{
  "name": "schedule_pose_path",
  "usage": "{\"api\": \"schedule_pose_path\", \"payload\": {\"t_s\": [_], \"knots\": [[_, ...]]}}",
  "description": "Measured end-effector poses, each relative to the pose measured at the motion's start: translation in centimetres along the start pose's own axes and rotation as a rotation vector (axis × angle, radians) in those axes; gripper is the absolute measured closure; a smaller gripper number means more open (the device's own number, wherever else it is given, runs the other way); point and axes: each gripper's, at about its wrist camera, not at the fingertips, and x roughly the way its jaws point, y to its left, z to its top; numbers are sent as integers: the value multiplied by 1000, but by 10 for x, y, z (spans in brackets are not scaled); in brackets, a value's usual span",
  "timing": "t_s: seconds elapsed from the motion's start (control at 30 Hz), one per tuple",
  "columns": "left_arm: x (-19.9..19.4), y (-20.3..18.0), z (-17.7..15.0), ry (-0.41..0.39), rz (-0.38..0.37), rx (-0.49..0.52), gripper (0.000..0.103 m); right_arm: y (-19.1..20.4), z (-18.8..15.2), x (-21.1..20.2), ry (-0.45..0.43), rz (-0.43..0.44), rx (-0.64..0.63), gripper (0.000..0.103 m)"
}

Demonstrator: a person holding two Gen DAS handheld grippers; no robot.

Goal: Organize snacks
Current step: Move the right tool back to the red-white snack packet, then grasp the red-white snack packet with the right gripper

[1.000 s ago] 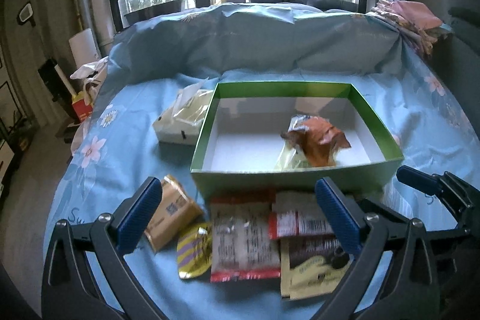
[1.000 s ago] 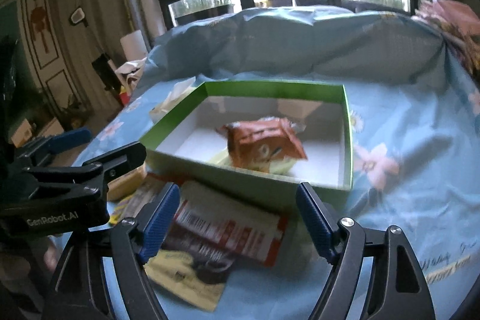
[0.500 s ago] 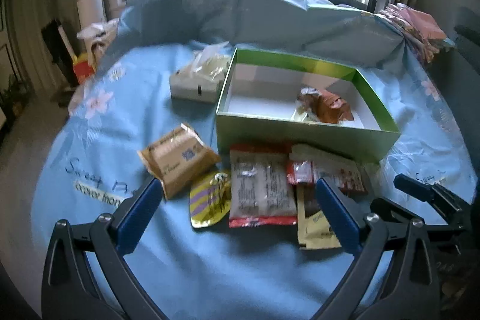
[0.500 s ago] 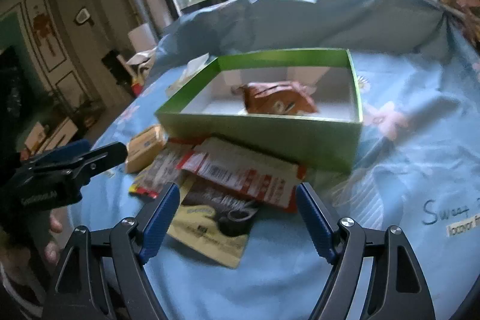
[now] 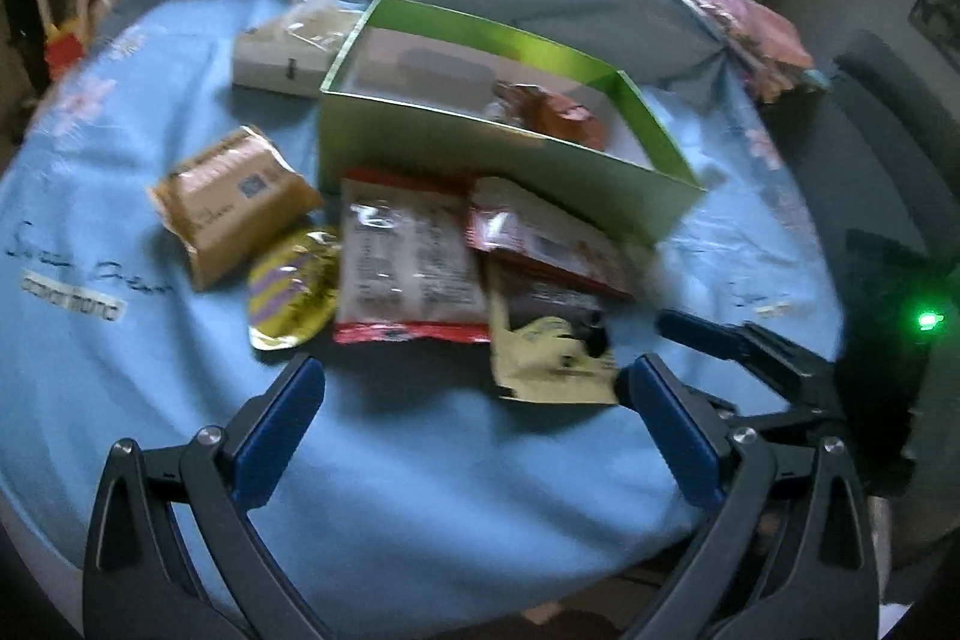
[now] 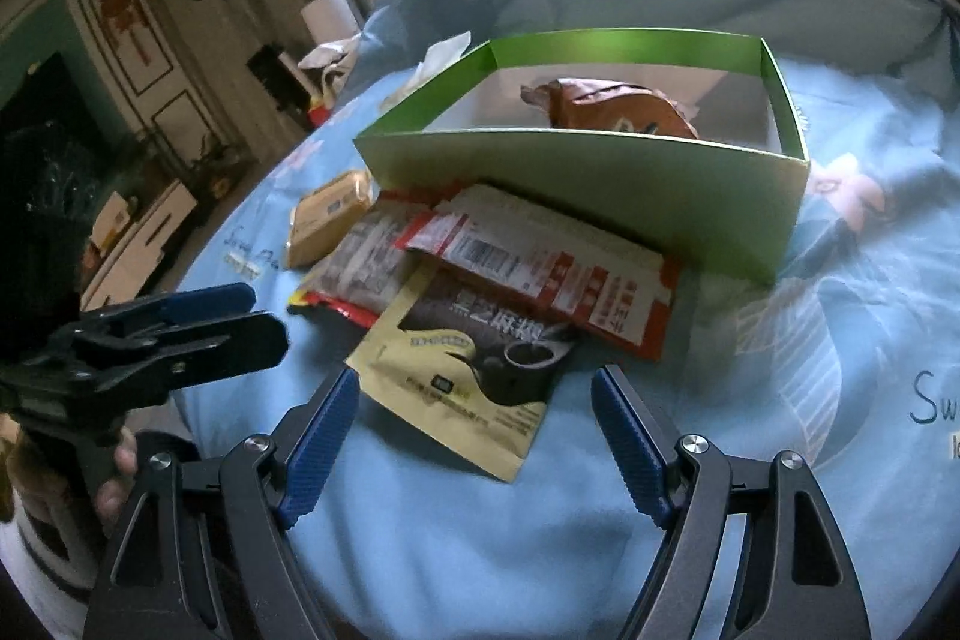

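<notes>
A green box [image 5: 480, 148] [image 6: 588, 184] stands on the blue cloth with an orange snack bag [image 5: 564, 118] [image 6: 618, 106] inside. In front of it lie loose snacks: a tan pack [image 5: 231, 202] [image 6: 327, 214], a yellow-purple pouch [image 5: 291, 289], a red-edged clear bag [image 5: 411, 265], a red-white pack [image 5: 546, 238] [image 6: 540, 262] and a yellow-brown sachet [image 5: 552, 340] [image 6: 468, 364]. My left gripper [image 5: 474, 436] is open and empty, near the table's front edge. My right gripper [image 6: 477, 442] is open and empty, just short of the sachet. Each gripper shows in the other's view, the right [image 5: 750, 346] and the left [image 6: 174, 334].
A white tissue box [image 5: 288, 52] sits left of the green box. Folded pink cloth [image 5: 756, 34] lies at the far right. The blue flowered cloth [image 5: 420, 460] drapes over the round table and a raised back. Furniture stands on the floor to the left [image 6: 138, 232].
Both grippers have pulled back from the green box toward the table's front edge and dropped lower. The loose snacks now lie ahead of the fingers. Both stay open and empty.
</notes>
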Motion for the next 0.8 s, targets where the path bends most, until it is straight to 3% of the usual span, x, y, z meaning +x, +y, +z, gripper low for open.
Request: {"api": "schedule_pose_path", "payload": {"t_s": [0.17, 0.27, 0.4, 0.53, 0.8], "knots": [[-1, -7, 14, -6, -129, -9, 2, -10, 1, -2, -6, -21, 18, 23], [6, -10, 28, 2, -195, -19, 8, -20, 3, 0, 1, -7, 39, 23], [23, -13, 45, 22, -209, -9, 17, -38, 8, 3, 1, 5, 81, 23], [42, -14, 58, 49, -227, -12, 20, -53, 11, 6, -10, 37, 135, 23], [65, -20, 68, 84, -220, 15, 34, -64, 15, 18, 2, 77, 175, 28]]}}
